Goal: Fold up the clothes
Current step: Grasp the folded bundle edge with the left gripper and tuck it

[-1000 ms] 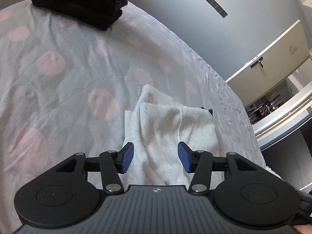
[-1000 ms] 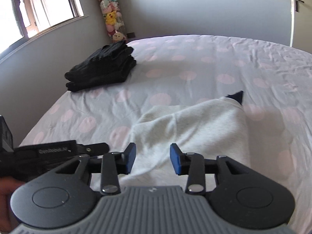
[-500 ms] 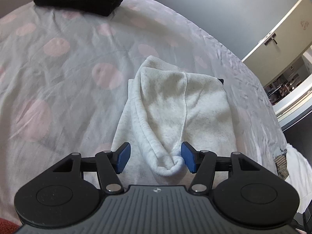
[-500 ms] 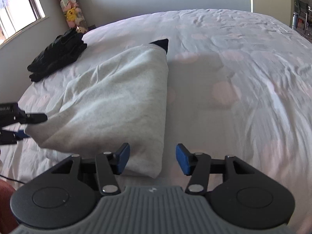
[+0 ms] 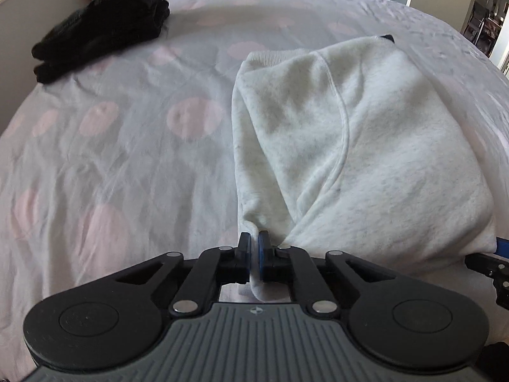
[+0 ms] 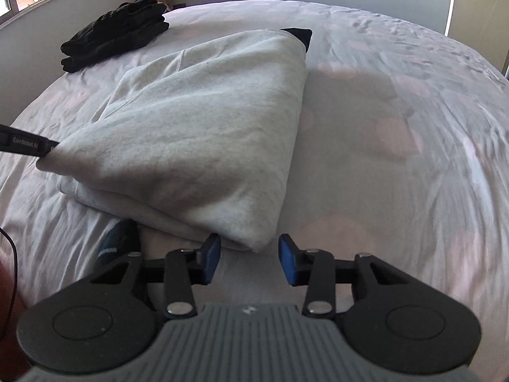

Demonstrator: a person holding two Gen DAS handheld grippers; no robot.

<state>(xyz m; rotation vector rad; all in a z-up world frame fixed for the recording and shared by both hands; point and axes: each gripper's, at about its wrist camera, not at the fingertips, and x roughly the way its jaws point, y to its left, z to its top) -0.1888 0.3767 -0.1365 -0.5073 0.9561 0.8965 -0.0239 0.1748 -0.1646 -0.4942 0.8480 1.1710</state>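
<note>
A folded white fleece sweatshirt (image 5: 366, 146) lies on the bed, with a dark bit at its far corner. My left gripper (image 5: 254, 242) is shut on the sweatshirt's near left corner, and cloth runs between its blue pads. In the right wrist view the sweatshirt (image 6: 203, 127) lies ahead and to the left. My right gripper (image 6: 249, 250) is open, and the near right corner of the sweatshirt sits just in front of its jaws. The left gripper (image 6: 47, 148) shows there at the left edge, pinching the corner.
The bed sheet (image 5: 127, 146) is pale with pink dots and wrinkled. A stack of folded black clothes (image 5: 105, 22) lies at the far left corner, also in the right wrist view (image 6: 117, 31). A dark sock-like item (image 6: 119, 242) lies near the right gripper. Wall and window stand behind.
My left gripper has closed on the sweatshirt's near left corner. My right gripper has moved in toward the near right corner and stays open.
</note>
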